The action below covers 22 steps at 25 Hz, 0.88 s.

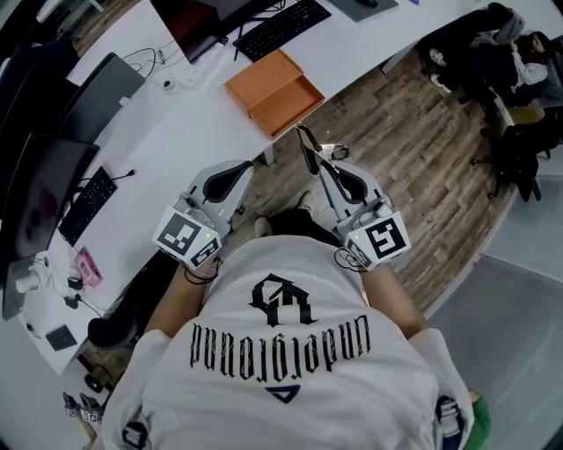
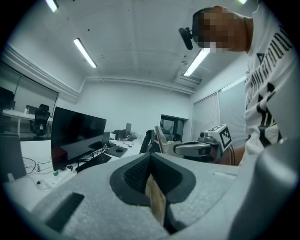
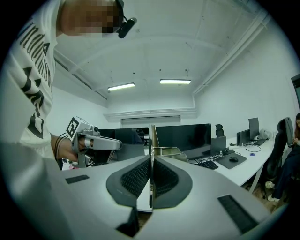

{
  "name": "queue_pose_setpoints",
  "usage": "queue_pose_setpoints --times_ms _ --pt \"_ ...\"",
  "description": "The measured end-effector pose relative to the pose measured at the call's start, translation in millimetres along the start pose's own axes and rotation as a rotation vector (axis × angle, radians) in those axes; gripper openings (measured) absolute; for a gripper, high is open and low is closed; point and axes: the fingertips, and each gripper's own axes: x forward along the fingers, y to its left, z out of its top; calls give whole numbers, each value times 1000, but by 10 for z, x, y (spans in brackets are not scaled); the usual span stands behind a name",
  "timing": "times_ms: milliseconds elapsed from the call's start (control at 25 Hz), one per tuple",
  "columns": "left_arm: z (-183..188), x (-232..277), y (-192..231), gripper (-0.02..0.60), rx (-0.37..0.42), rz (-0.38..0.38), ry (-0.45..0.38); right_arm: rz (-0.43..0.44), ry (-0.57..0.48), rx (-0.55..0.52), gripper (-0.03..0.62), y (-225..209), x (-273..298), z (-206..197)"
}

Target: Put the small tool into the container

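Note:
An open orange container point(image 1: 274, 90) lies near the edge of the white desk point(image 1: 176, 132), ahead of both grippers. My right gripper point(image 1: 321, 167) is shut on the small tool point(image 1: 307, 148), a thin metal piece that sticks out past the jaws over the wooden floor. In the right gripper view the tool point(image 3: 152, 136) stands upright between the closed pads of my right gripper point(image 3: 151, 159). My left gripper point(image 1: 252, 164) is held beside it near the desk edge, its jaws together with nothing in them. In the left gripper view my left gripper point(image 2: 150, 157) shows its pads meeting.
Black keyboards point(image 1: 283, 26) and monitors point(image 1: 53, 189) sit on the desk. A chair with dark bags point(image 1: 493, 53) stands at the upper right on the wooden floor point(image 1: 413, 149). A pink object point(image 1: 86, 264) lies at the left.

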Motion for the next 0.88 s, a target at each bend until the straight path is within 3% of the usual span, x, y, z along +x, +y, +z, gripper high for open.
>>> queue_pose_setpoints --times_ms 520,880 --pt "63 980 172 15 -4 106 -10 140 -14 -20 15 -932 161 69" --pt "63 1263 221 15 -20 164 -8 192 0 -8 15 -1283 261 -20"
